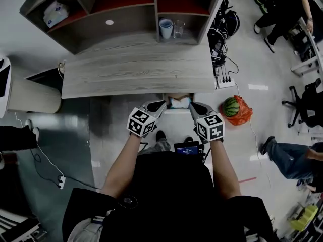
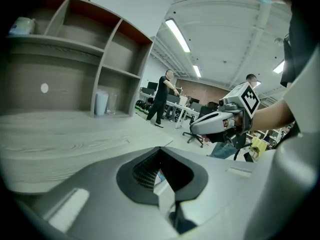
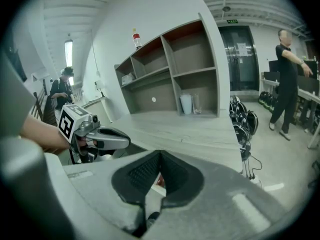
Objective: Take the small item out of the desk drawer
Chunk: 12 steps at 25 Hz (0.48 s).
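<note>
The drawer (image 1: 177, 112) stands pulled out under the front edge of the grey wooden desk (image 1: 136, 69). Inside it lies a small white and blue item (image 1: 179, 103). My left gripper (image 1: 160, 105) is at the drawer's left side and my right gripper (image 1: 194, 107) at its right side, both pointing toward the desk. Each is shut with nothing between its pads. In the left gripper view the left gripper (image 2: 160, 151) has its jaws meeting at the tips, and the right gripper (image 2: 220, 121) shows beyond. In the right gripper view the right gripper (image 3: 159, 157) is likewise shut, with the left gripper (image 3: 106, 139) alongside.
A shelf unit (image 1: 126, 14) on the desk holds a blue cup (image 1: 165, 28), a glass (image 1: 178, 29) and a tissue pack (image 1: 55, 13). A watermelon in an orange bag (image 1: 232, 108) and a power strip (image 1: 225, 82) lie on the floor at the right. Office chairs (image 1: 307, 103) and people are further right.
</note>
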Each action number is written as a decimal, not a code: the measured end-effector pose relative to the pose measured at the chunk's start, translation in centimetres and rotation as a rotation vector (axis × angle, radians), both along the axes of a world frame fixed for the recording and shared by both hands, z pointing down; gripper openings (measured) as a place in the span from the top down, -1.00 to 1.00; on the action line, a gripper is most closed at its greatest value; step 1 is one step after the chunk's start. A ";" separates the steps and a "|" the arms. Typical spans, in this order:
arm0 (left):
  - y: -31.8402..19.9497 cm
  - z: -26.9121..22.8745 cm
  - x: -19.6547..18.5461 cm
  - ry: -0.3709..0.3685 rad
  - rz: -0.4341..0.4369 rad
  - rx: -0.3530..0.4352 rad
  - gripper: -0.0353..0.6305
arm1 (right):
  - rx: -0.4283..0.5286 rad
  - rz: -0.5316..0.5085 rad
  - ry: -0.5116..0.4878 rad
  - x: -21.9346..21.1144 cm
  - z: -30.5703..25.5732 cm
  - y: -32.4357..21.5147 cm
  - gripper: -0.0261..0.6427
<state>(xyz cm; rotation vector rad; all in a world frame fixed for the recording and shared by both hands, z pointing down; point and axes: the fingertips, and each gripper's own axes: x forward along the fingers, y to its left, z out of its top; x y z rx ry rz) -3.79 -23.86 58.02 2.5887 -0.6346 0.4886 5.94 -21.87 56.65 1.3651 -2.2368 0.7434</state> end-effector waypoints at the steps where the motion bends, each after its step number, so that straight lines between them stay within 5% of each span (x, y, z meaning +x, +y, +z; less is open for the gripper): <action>1: 0.1 0.1 0.2 0.000 0.007 -0.005 0.89 | -0.002 0.003 0.000 0.1 0.1 0.0 0.92; 12: -0.4 -0.6 3.0 -0.002 -0.029 0.001 0.89 | 0.002 -0.045 0.001 2.3 -0.3 -1.1 0.93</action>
